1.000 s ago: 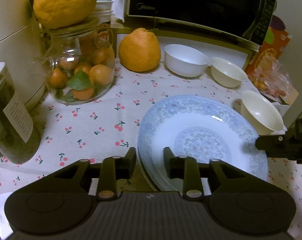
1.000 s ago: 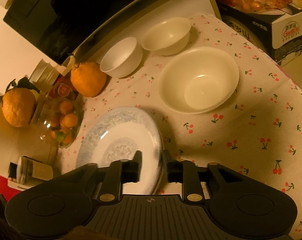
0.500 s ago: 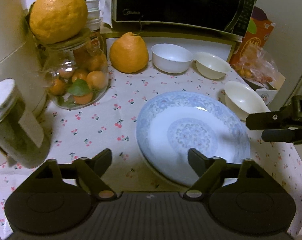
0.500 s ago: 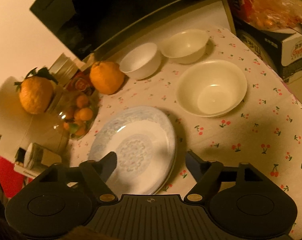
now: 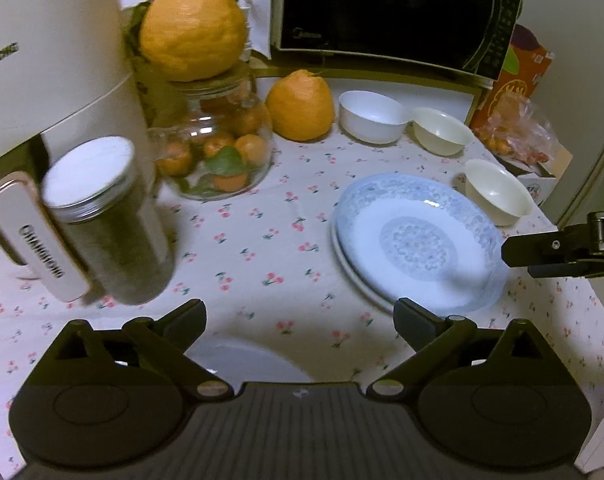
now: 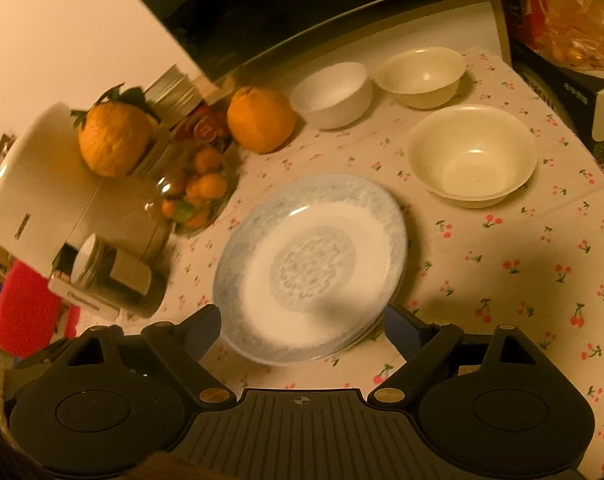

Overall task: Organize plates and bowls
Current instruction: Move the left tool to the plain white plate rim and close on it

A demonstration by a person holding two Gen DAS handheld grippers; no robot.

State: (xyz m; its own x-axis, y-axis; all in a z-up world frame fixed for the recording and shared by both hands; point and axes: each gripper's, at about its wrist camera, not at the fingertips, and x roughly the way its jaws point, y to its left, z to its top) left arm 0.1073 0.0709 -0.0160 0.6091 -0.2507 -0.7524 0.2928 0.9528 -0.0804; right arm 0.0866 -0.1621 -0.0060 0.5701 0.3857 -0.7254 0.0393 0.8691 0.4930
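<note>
Your left hand-held gripper [image 5: 300, 314] is released, its fingers spread wide and holding nothing. It hovers above the desk [image 5: 262, 248], which wears a cloth printed with small cherries. Just under it, near the bottom of the left wrist view, a pale rounded rim [image 5: 246, 356] peeks out; you cannot tell from here what it is.

Your right hand-held gripper [image 6: 302, 320] is released too, fingers apart on either side of the near edge of the blue patterned plate [image 6: 309, 264], not touching it. In the left wrist view its fingers [image 5: 541, 248] reach in from the right, just beside that plate's rim.

The blue patterned plate [image 5: 417, 240] lies flat in the middle of the desk, stacked on a second plate [image 5: 351, 268] whose edge shows beneath it on the left.

Three bowls stand upright and apart from each other. The large cream bowl [image 6: 471, 156] sits near the plate, toward the right edge. The small cream bowl [image 6: 421, 74] and the white bowl [image 6: 331, 92] stand side by side at the back, in front of the microwave [image 5: 393, 12].

Next to the white bowl rests an orange [image 5: 302, 106]. Left of it stands a glass jar of small oranges [image 5: 214, 148] with another big orange [image 5: 194, 38] on its lid. A metal-lidded jar [image 5: 106, 220] stands at the far left against a white appliance [image 5: 50, 80].
</note>
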